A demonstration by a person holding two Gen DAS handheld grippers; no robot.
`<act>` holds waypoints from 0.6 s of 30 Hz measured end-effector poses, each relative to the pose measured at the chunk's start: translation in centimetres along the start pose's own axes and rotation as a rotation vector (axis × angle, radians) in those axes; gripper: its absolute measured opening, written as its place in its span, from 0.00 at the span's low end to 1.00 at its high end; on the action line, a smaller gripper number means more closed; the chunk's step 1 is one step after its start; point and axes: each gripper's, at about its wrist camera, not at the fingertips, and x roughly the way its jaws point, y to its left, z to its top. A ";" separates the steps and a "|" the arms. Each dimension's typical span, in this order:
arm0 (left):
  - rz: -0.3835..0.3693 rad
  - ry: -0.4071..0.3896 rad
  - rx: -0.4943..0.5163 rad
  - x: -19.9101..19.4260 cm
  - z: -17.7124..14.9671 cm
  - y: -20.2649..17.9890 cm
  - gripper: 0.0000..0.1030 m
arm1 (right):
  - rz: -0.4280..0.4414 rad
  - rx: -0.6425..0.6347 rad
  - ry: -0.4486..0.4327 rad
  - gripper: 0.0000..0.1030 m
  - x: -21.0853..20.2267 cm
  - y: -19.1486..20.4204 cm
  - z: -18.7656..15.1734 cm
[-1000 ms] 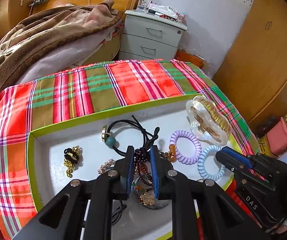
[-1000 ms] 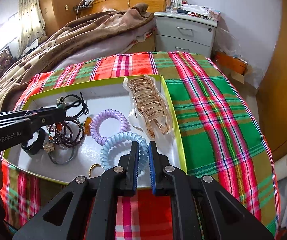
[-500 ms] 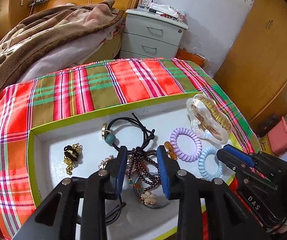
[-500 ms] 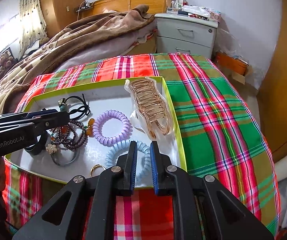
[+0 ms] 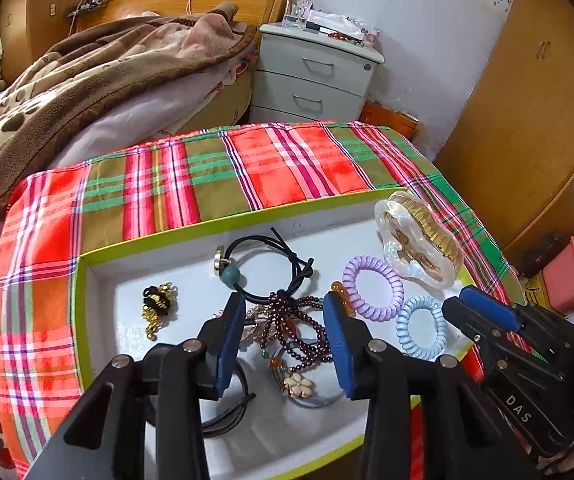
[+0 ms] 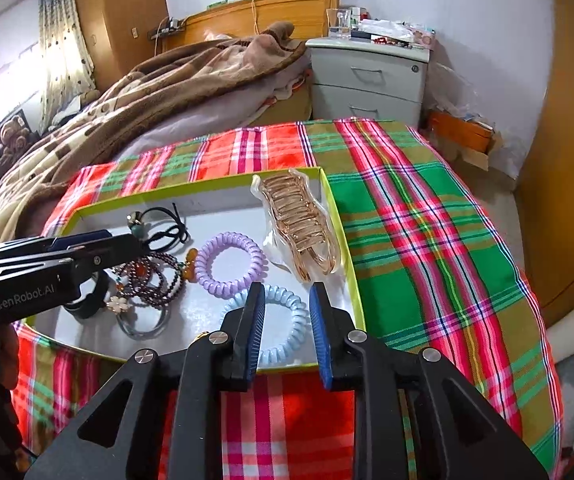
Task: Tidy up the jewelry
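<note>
A plaid cloth (image 5: 287, 160) in red, green and olive covers the tabletop. On it sits a shallow white tray (image 5: 147, 240) with a lime-green rim, and every place below is given relative to this tray.

Inside the tray lie eight pieces that can be told apart. At its far right corner, one large gold-toothed hair claw (image 6: 299, 228) rests with its long axis running from the far wall toward the near rim. Toward the near right are two spiral hair ties: one purple hair tie (image 6: 231, 260), and one pale blue hair tie (image 6: 283, 320) just nearer, beside the near rim. Mid-tray sits one black elastic hair tie (image 5: 263, 268) with a teal bead, and touching it a tangle of dark garnet bead bracelets (image 5: 299, 328), whose number cannot be counted. One grey band with a cream flower (image 5: 299, 384) lies below the tangle, one black band near the near-left edge, and one small gold-and-black charm (image 5: 159, 304) sits alone at the left.

The left gripper (image 5: 287, 340) hangs over mid-tray, its jaws just opened wide and empty, the bead tangle directly ahead between them. The right gripper (image 6: 285, 324) hovers over the near right rim, jaws just parted and holding nothing, the blue tie straight ahead. Each gripper appears nearest its own target.
</note>
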 end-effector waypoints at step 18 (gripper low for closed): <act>0.215 -0.118 -0.103 -6.0 -5.9 -0.7 0.45 | 0.079 -0.028 -0.107 0.25 -3.1 2.1 -1.5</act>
